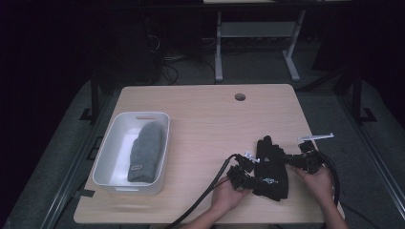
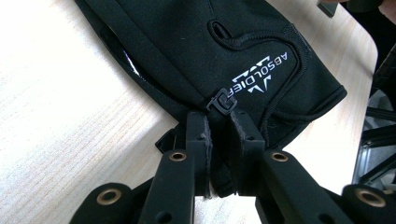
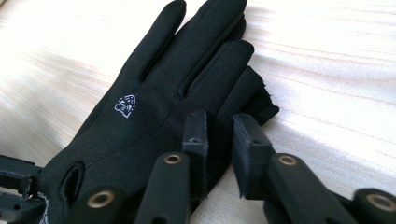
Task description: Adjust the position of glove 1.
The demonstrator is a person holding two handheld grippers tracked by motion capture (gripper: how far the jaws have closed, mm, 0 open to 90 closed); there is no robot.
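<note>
Left gripper (image 2: 219,126) clenched on black glove (image 2: 196,51) cuff, right gripper (image 3: 219,128) pinching its edge

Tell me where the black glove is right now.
In the high view the black glove lies on the table's near right part, between the left gripper and right gripper, both pinching its edges.
</note>
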